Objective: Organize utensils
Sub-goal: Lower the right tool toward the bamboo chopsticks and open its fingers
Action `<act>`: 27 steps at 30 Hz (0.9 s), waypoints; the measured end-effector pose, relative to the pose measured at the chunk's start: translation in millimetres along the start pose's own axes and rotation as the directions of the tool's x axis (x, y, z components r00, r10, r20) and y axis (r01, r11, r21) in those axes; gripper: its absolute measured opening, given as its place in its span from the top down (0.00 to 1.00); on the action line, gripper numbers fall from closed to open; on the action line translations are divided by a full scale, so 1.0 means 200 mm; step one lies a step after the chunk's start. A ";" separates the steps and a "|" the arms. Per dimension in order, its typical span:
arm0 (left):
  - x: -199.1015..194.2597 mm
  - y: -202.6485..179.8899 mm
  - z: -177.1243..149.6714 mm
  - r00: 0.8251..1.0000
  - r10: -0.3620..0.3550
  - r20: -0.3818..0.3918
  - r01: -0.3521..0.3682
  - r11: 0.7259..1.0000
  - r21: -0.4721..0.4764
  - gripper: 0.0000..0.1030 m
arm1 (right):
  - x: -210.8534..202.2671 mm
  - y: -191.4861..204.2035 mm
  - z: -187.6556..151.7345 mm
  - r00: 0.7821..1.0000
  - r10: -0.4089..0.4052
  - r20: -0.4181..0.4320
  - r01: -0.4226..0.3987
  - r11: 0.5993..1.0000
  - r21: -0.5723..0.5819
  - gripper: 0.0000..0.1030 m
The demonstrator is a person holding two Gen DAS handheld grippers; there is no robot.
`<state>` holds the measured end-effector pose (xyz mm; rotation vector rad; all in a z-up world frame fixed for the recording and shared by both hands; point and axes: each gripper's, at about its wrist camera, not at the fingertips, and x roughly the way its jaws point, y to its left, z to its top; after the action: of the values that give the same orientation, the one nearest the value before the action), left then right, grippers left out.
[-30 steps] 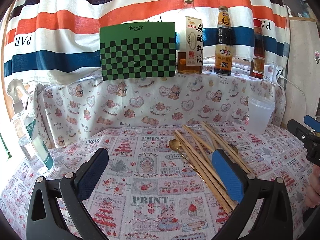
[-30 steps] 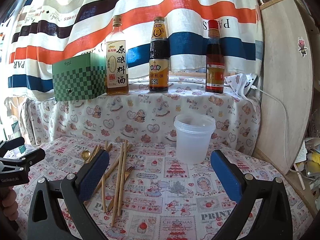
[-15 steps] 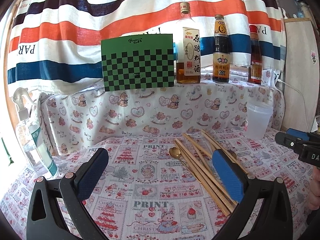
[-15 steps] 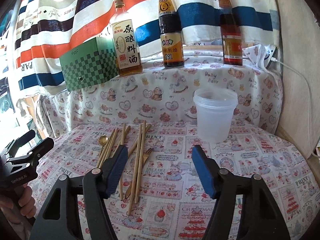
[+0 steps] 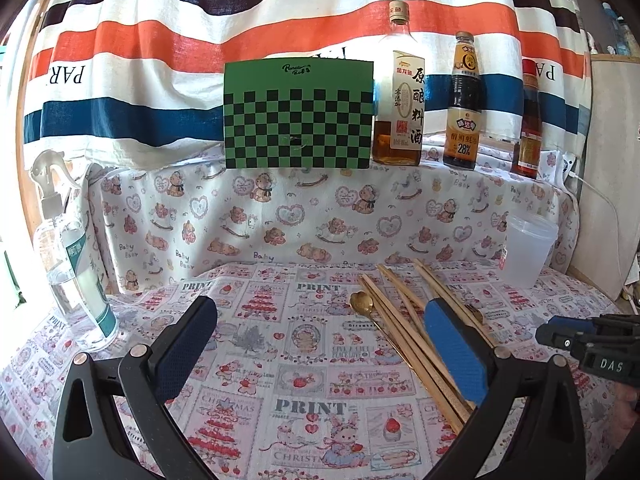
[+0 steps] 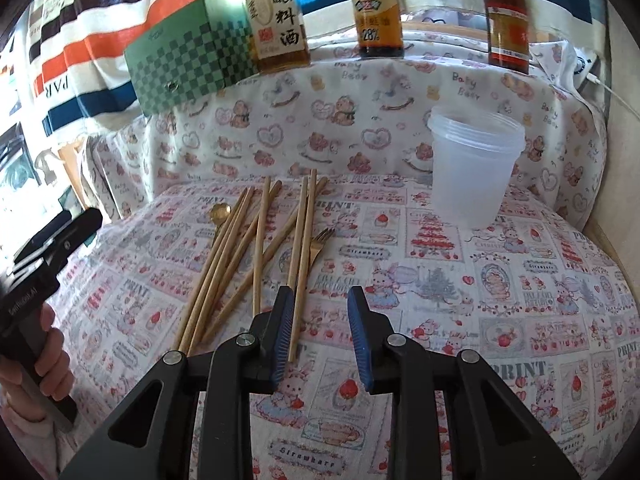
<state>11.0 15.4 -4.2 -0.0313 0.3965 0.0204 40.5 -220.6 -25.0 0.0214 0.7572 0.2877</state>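
Note:
Several wooden chopsticks (image 6: 256, 256) lie fanned on the printed tablecloth with a gold spoon (image 6: 220, 211) at their left and a gold fork (image 6: 322, 240) at their right. A translucent plastic cup (image 6: 474, 168) stands empty at the back right. My right gripper (image 6: 320, 296) hovers over the near ends of the chopsticks. Its jaws are closing, and one chopstick pair's ends show just inside the left pad, untouched. My left gripper (image 5: 320, 308) stands wide open above the cloth, holding nothing. The spoon (image 5: 361, 302) and chopsticks (image 5: 404, 332) lie by its right finger.
A spray bottle (image 5: 72, 264) stands at the left edge. On the raised ledge behind stand a green checkered box (image 5: 298, 114) and three sauce bottles (image 5: 464, 108). A wooden board (image 5: 612, 160) closes the right side. A hand (image 6: 52, 364) holds the left gripper.
The right gripper's jaws have narrowed from wide open to a small gap. It has tipped downward and come closer to the chopsticks. The left gripper has hardly moved.

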 end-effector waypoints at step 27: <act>0.03 0.04 -0.01 1.000 0.017 -0.025 -0.018 1.000 -0.026 0.00 | 0.06 0.00 -0.03 0.996 -0.066 -0.052 0.065 0.998 -0.021 1.00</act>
<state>14.8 24.0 -8.1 -0.0535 0.4208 0.0423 44.7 -217.1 -37.8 -0.0292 0.8062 0.2336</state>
